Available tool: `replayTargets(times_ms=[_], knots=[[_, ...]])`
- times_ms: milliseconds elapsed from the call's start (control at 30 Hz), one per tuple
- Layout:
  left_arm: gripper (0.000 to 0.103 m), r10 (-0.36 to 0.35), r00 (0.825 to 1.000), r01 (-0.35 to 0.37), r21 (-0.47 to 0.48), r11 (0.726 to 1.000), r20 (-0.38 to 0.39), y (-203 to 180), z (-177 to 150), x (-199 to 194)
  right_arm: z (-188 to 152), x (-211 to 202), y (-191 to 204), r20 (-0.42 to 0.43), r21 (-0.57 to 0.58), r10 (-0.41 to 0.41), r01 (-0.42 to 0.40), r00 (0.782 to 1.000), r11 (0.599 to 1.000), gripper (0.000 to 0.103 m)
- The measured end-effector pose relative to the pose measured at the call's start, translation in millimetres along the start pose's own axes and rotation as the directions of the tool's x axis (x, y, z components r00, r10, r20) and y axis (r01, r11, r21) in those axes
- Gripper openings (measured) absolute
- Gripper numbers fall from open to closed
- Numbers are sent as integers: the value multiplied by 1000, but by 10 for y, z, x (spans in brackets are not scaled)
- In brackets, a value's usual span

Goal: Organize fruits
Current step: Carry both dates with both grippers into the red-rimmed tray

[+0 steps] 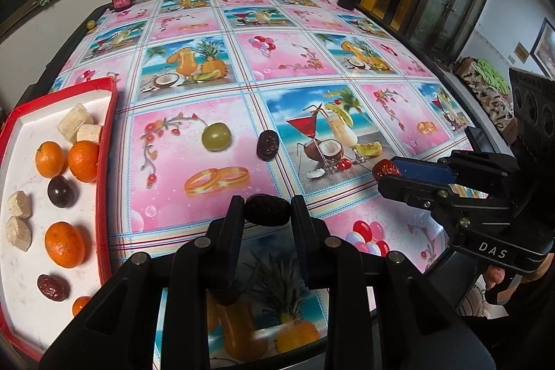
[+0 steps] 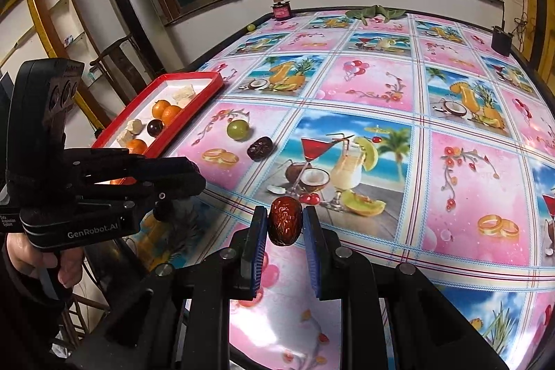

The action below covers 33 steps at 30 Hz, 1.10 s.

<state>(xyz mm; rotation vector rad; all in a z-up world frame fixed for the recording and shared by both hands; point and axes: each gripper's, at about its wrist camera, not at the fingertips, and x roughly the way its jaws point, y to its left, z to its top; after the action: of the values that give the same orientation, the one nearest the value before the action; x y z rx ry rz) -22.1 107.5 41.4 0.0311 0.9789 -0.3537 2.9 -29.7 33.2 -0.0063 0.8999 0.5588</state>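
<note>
Left wrist view: left gripper (image 1: 267, 214) pinched on dark date (image 1: 267, 209), right gripper (image 2: 285, 224) on red date (image 2: 285, 221); lifted, presumably bound for red tray (image 1: 104, 141).

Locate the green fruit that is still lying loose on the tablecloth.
In both wrist views the green fruit lies on a pink square, between the red tray and a dark date.

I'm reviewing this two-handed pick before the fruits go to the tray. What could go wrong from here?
1. The left gripper pinches the dark date only at its fingertips; it may slip out on the way to the red tray.
2. The red date touches one pad of the right gripper with a gap at the other, so it may drop.
3. The green fruit could roll if nudged.
</note>
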Motion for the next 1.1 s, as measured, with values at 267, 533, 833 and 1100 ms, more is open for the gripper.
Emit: replayTargets(times_ms=[267,533,833,1100], knots=[[25,-8,1000,8,-15,1000,20,50,-3,-57,6,-20,48,2,-11,-6,6,1000,1000,21],[25,3,1000,-2,-27,1000,30,121,-1,-115,24,-30,103,11,-16,0,1,1000,1000,21],[25,31,998,-28,-57,998,49,286,-31,-260,85,35,221,11,-37,31,-30,999,999,21],[25,60,996,-54,-96,994,62,489,-73,-371,154,151,403,2,-65,73,-73,997,995,21]])
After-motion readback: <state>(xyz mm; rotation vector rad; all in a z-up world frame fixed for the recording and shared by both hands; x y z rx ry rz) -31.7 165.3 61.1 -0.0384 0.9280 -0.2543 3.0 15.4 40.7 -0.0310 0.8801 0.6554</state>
